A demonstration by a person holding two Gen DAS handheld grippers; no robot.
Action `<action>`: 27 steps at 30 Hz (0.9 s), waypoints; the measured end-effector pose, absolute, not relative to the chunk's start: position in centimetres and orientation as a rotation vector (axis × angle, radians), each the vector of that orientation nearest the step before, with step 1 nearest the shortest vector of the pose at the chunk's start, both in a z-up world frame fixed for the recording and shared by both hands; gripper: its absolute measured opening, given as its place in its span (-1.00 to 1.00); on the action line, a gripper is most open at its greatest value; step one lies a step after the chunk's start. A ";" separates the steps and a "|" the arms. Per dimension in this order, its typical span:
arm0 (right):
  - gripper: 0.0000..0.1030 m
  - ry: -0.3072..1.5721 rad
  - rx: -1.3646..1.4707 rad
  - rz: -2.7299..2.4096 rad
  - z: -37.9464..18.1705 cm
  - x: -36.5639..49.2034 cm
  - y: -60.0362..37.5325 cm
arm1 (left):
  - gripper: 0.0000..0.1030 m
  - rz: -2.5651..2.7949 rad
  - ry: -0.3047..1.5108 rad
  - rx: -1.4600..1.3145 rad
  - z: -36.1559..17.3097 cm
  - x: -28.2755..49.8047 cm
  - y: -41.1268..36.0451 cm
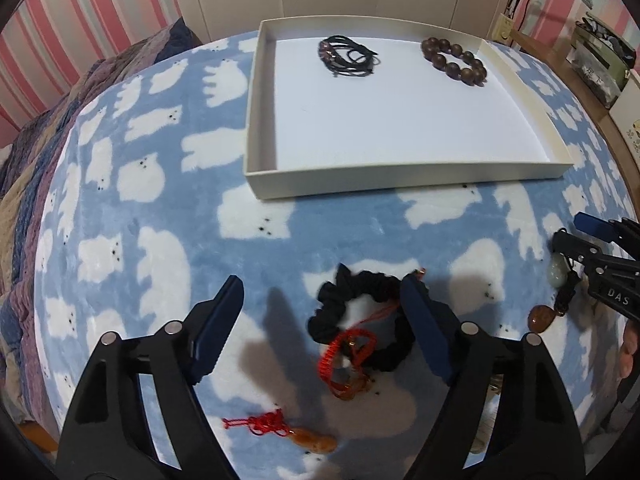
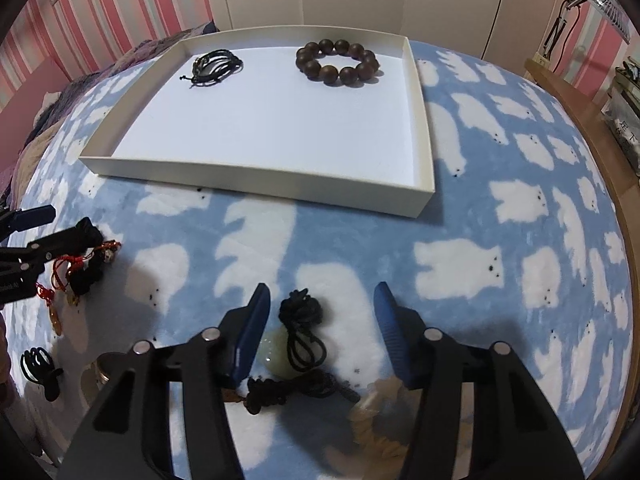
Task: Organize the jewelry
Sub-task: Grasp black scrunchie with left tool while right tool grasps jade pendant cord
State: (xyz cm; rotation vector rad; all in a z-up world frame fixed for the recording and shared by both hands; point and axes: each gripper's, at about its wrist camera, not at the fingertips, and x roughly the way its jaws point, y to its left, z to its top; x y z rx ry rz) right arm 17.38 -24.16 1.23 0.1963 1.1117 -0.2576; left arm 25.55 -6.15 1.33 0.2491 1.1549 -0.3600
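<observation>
On right hand-held gripper (image 1: 576, 240): "DAS"; jaws apart, gripping nothing; left hand-held gripper (image 1: 320, 312) likewise.

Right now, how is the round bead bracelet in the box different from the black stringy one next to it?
The bead bracelet is a ring of big round brown beads; the cord bracelet is a bundle of thin black strands. The bead bracelet lies in a neat open circle; the cord bracelet is bunched, with loose ends sticking out. Both lie at the far end of the white box, apart.
</observation>
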 end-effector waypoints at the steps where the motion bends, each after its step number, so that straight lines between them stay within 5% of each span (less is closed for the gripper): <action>1: 0.05 1.113 0.200 -0.256 1.2 17.4 -24.2 | 0.54 -0.357 1.160 0.245 1.3 25.8 -6.0; 14: 0.05 1.128 0.226 -0.247 0.4 17.4 -24.7 | -0.11 -0.382 1.242 0.249 -0.5 26.1 -6.2; 27: -0.43 1.141 0.216 -0.213 -0.2 17.7 -23.8 | -0.39 -0.407 1.222 0.308 -0.8 25.4 -7.2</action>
